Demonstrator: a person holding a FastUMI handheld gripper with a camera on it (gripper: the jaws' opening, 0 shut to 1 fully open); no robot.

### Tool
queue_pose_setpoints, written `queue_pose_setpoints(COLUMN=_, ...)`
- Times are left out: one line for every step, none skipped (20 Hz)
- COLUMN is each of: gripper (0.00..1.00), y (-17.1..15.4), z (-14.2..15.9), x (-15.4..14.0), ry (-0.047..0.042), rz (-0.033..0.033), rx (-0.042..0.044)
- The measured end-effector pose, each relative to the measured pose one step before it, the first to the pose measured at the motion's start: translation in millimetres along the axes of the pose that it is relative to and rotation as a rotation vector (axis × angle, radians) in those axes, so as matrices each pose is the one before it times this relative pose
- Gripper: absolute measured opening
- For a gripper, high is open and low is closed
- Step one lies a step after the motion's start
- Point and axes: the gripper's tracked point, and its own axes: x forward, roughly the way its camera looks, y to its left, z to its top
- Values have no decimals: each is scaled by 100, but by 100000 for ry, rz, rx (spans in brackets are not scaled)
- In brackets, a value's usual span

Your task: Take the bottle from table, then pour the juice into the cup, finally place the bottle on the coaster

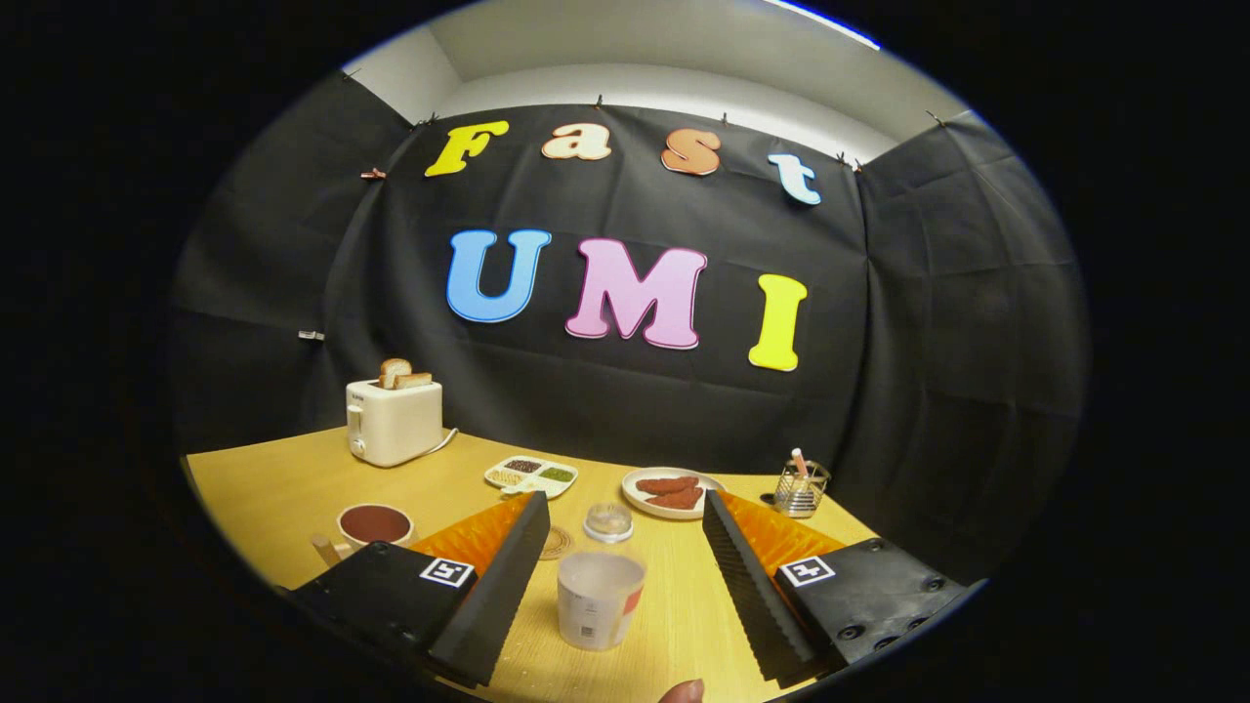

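1. Nearest, a fingertip [682,691] of the person shows at the bottom, between the bases of the two fingers; the rest of the hand is hidden.
2. The gripper [619,547] is held level and low over the table [293,478], pointing at the booth's back wall. Its jaws are spread wide and hold nothing.
3. Between the fingers stands a white container with a label [599,598], upright on the table. I take it for the bottle, though its open-looking top could make it the cup; I cannot tell for sure.
4. Just beyond it sits a small clear glass [608,522], and beside that, partly hidden by the left finger, a woven coaster [557,542].
5. Left of the left finger is a mug of dark liquid [375,525].
6. Farther off are a plate of food [672,491], a divided tray [531,475], a wire holder [799,491] and a toaster with bread [394,420].
7. Risks, as I judge them: the white container is light and close to the small glass, so closing off-centre could push or tip it. A grip too high could squash its rim. Pouring so close to the glass and coaster invites a spill or a knock. The coaster being half hidden makes the final placing easy to misjudge.
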Motion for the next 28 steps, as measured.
queue_pose_setpoints(gripper=97, y=87, z=-1073, x=375, ry=523, rz=-221, rx=-46)
queue_pose_setpoints(gripper=97, y=-37, z=-1124, x=390, ry=478, rz=-226, rx=-129)
queue_pose_setpoints(gripper=97, y=82, z=-1047, x=334, ry=891, rz=139, rx=569)
queue_pose_setpoints(gripper=97, y=217, z=-948, x=228, ry=720, rz=272, rx=1081)
queue_pose_setpoints(gripper=97, y=199, z=-845, x=256, ry=676, rz=337, rx=1086)
queue_pose_setpoints(gripper=97, y=266, z=-965, x=199, ry=1293, rz=186, rx=217)
queue_pose_setpoints(gripper=97, y=390, z=-834, x=170, ry=1159, rz=645, rx=-55)
queue_pose_setpoints(gripper=97, y=283, z=-589, x=162, ry=589, rz=460, rx=205)
queue_pose_setpoints(gripper=97, y=178, z=-392, x=146, ry=78, rz=398, rx=782)
queue_pose_setpoints(gripper=97, y=16, z=-276, x=266, ry=-131, rz=-306, rx=1189)
queue_pose_setpoints(gripper=97, y=-99, z=-381, x=219, ry=227, rz=-677, rx=1173)
queue_pose_setpoints(gripper=97, y=-159, z=-434, x=304, ry=636, rz=-755, rx=240)
queue_pose_setpoints(gripper=97, y=-37, z=-433, x=90, ry=388, rz=-262, rx=193)
queue_pose_setpoints(gripper=97, y=-154, z=-188, x=164, ry=424, rz=-651, rx=-210)
queue_pose_setpoints(gripper=94, y=158, z=173, x=356, ry=423, rz=-192, rx=40)
queue_pose_setpoints(gripper=78, y=94, z=94, x=1106, ry=-140, rz=586, rx=260)
queue_pose_setpoints(gripper=78, y=-38, z=-223, x=-622, ry=2156, rz=100, rx=-824)
queue_pose_setpoints(gripper=77, y=-3, z=158, x=90, ry=2075, rz=-280, rx=-1235)
queue_pose_setpoints(gripper=76, y=-222, z=297, x=-75, ry=1738, rz=-1096, rx=-1988)
queue_pose_setpoints(gripper=74, y=-152, z=886, x=-256, ry=381, rz=-585, rx=-2310)
queue_pose_setpoints(gripper=73, y=-43, z=1263, x=-233, ry=-632, rz=-522, rx=-2939)
queue_pose_setpoints(gripper=73, y=-127, z=1106, x=-191, ry=10, rz=-1122, rx=-3868)
queue_pose_setpoints(gripper=72, y=-200, z=1027, x=-172, ry=-884, rz=-905, rx=-4205)
queue_pose_setpoints(gripper=72, y=-83, z=1360, x=-279, ry=-1675, rz=-601, rx=-4522)
queue_pose_setpoints(gripper=72, y=-29, z=1321, x=-139, ry=-1696, rz=-426, rx=-5107)
queue_pose_setpoints(gripper=72, y=289, z=799, x=-165, ry=-236, rz=989, rx=-5821)
queue_pose_setpoints(gripper=71, y=279, z=735, x=74, ry=165, rz=1248, rx=-5524)
queue_pose_setpoints(gripper=72, y=428, z=682, x=-55, ry=636, rz=1636, rx=-3794)
